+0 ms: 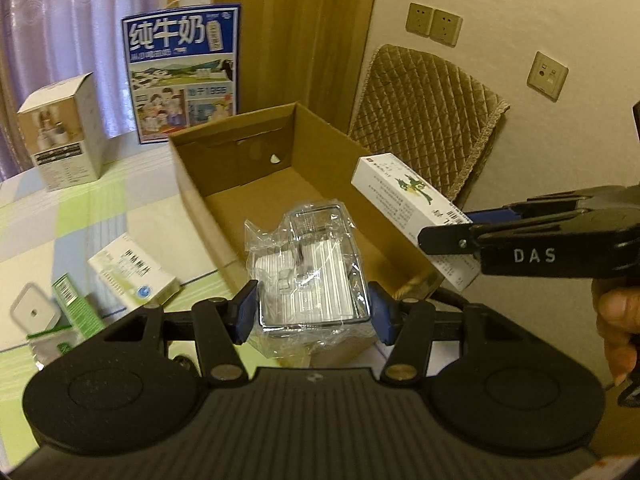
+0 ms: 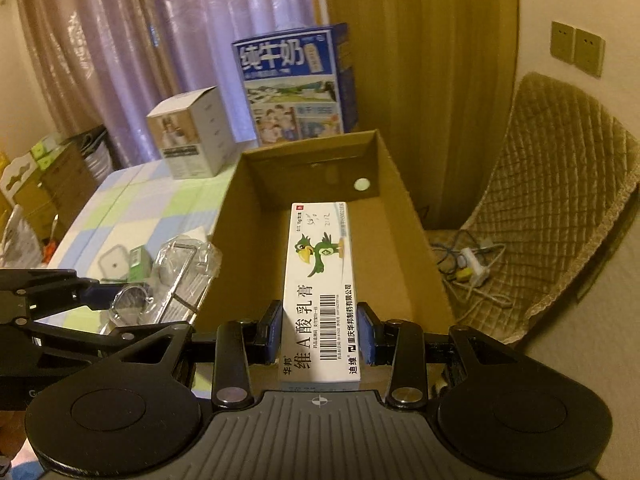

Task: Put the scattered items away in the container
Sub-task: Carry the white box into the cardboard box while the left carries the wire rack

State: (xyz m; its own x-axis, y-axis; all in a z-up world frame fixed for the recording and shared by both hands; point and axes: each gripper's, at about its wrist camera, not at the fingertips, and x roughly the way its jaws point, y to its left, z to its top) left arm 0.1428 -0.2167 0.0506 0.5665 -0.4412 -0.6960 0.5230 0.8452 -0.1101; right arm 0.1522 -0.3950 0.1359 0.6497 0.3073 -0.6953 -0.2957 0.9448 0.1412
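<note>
Cardboard box (image 2: pixel 408 240) floor partly hidden — ointment carton (image 2: pixel 320 292) covers it.

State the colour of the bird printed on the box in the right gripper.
Green bird with a yellow beak; clearest in the right wrist view.

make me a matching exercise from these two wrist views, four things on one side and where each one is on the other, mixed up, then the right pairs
Things
1. plastic-wrapped clear pack
2. white ointment box with a green bird
3. blue milk carton box
4. green and white medicine box

Places
A. lying on the checked tablecloth
B. clamped in the left gripper
C. standing behind the cardboard box
D. clamped in the right gripper

Pairs: 1-B, 2-D, 3-C, 4-A
</note>
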